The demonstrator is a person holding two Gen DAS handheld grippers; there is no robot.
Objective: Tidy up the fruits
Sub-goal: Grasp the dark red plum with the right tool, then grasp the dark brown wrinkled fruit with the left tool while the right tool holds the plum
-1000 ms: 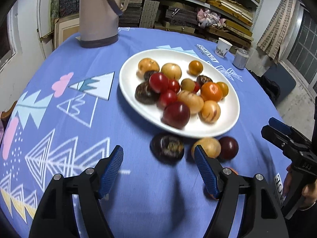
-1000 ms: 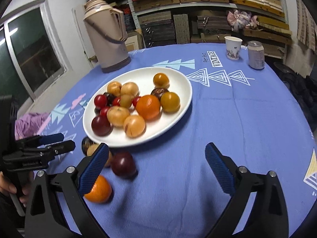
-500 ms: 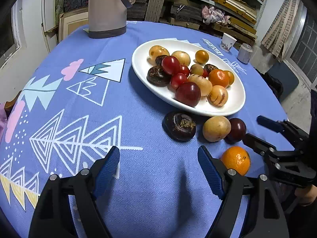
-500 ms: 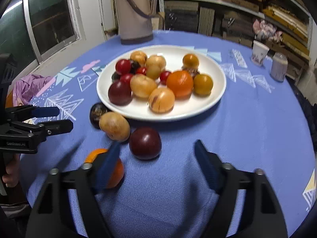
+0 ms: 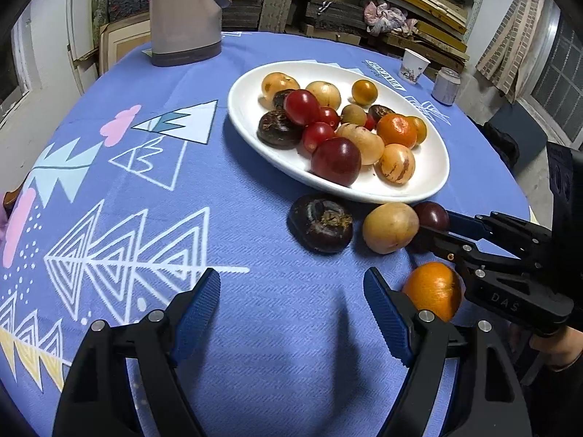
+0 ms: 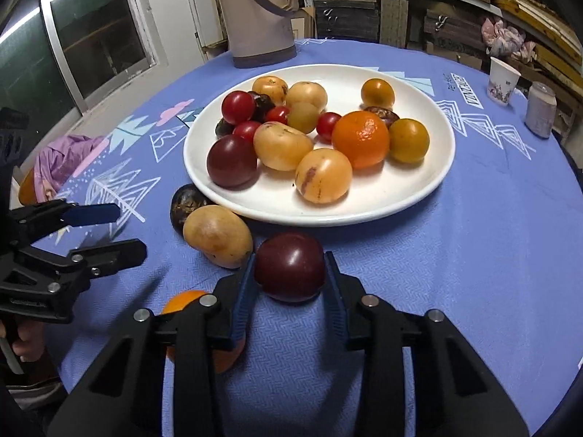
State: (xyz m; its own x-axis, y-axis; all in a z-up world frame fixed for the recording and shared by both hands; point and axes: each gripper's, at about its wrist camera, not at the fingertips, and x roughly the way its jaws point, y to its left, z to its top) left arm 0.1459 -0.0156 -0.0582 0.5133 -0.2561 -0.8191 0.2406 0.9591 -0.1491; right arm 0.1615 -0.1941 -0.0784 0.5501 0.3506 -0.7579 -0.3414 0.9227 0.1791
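Dark red plum [image 6: 289, 266] on the blue cloth just off the plate's near rim, right gripper [image 6: 289, 284] jaws just closed in, pads against both its sides. White plate [image 6: 430, 185] already heaped with fruit; left outside it beside the plum: tan fruit [image 6: 217, 236], dark wrinkled fruit [image 5: 320, 223], orange [image 5: 430, 289]. Left gripper [image 5: 291, 309] spread wide, empty, over bare cloth near the table's front edge.
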